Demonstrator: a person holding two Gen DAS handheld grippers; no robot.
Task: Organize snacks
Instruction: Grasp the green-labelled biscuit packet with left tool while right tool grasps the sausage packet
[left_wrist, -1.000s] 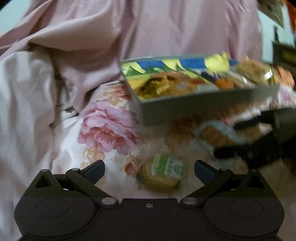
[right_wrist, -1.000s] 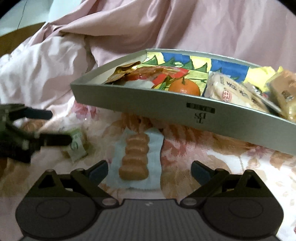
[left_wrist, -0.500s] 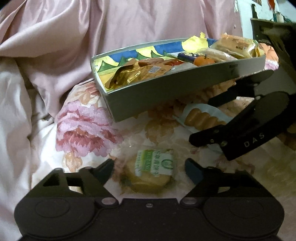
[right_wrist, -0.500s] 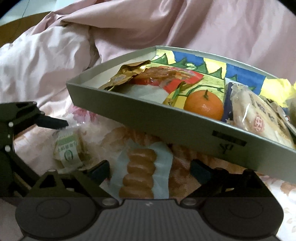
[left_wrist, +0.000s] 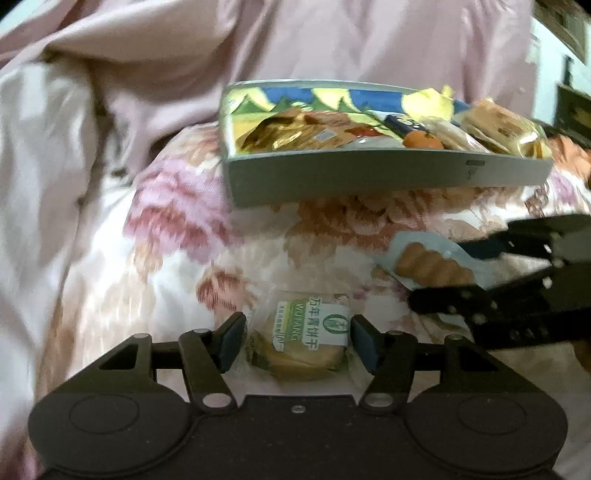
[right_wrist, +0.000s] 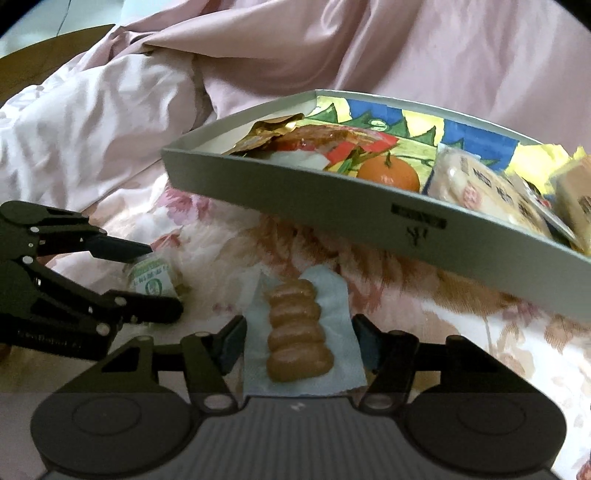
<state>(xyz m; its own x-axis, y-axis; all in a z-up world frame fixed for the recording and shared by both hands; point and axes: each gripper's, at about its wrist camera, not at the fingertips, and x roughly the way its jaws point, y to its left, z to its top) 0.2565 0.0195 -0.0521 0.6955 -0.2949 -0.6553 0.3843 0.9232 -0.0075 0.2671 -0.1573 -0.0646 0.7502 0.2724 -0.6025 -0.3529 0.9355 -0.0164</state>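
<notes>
A grey snack box (left_wrist: 388, 173) (right_wrist: 369, 210) with a colourful lining lies on a floral bedspread and holds several wrapped snacks and an orange (right_wrist: 389, 173). My left gripper (left_wrist: 297, 343) is open, its fingers on either side of a wrapped biscuit with a green label (left_wrist: 306, 339), which also shows in the right wrist view (right_wrist: 151, 278). My right gripper (right_wrist: 299, 345) is open around a twisted bread in a pale blue wrapper (right_wrist: 297, 332), which also shows in the left wrist view (left_wrist: 428, 264).
A crumpled pink duvet (left_wrist: 110, 92) (right_wrist: 110, 110) rises behind and left of the box. The floral bedspread (left_wrist: 177, 236) spreads under everything. A dark wooden surface (right_wrist: 44, 70) shows at the far left edge.
Both grippers have moved forward and narrowed around their snacks. The biscuit now sits between the left fingers, and the bread between the right fingers.
</notes>
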